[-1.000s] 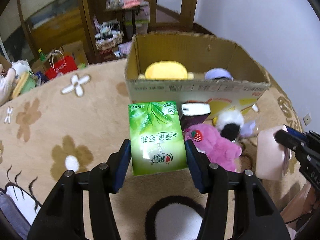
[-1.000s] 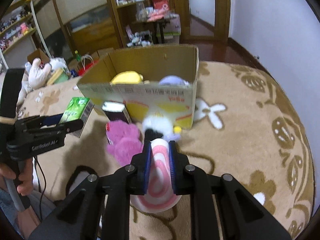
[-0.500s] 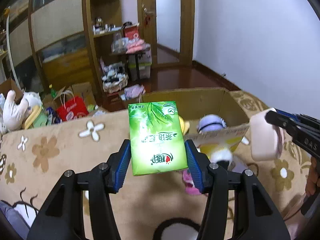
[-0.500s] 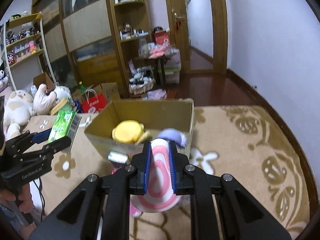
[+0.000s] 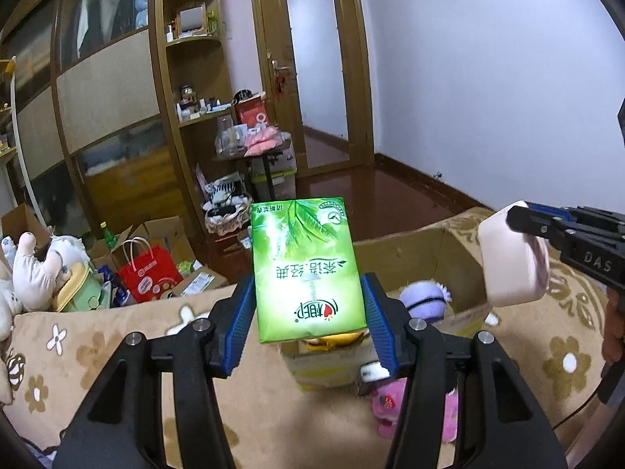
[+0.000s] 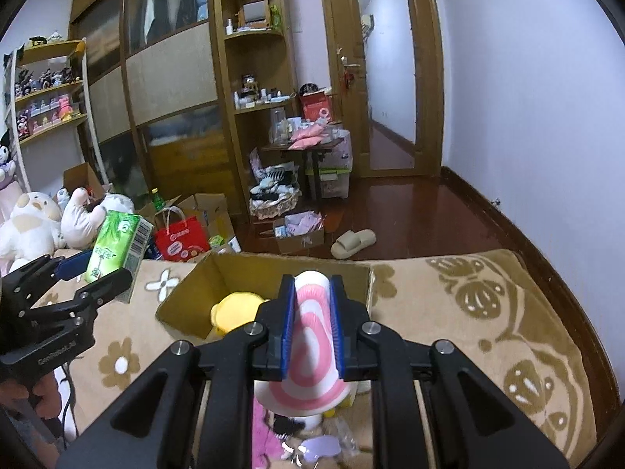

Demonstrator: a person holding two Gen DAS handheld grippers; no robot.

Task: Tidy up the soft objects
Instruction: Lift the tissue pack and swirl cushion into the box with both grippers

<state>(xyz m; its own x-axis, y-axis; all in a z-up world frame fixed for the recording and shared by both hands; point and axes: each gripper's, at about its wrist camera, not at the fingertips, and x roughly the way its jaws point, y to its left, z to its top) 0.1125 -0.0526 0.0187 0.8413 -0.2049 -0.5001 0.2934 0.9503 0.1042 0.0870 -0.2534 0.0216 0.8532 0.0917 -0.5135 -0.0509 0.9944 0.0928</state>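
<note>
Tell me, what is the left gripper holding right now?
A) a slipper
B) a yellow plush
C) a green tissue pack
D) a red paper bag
C: the left gripper has its blue pads pressed on both sides of the green tissue pack, lifted above the cardboard box; the right gripper is holding a pink-and-white cushion.

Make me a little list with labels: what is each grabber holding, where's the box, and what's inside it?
left hand-held gripper: shut on the green tissue pack, held up in the air
right hand-held gripper: shut on the pink and white soft toy
cardboard box: open, on the flowered rug, below and ahead of both
inside the box: a yellow soft toy and a purple soft toy
in front of the box: a pink plush toy on the rug
</note>
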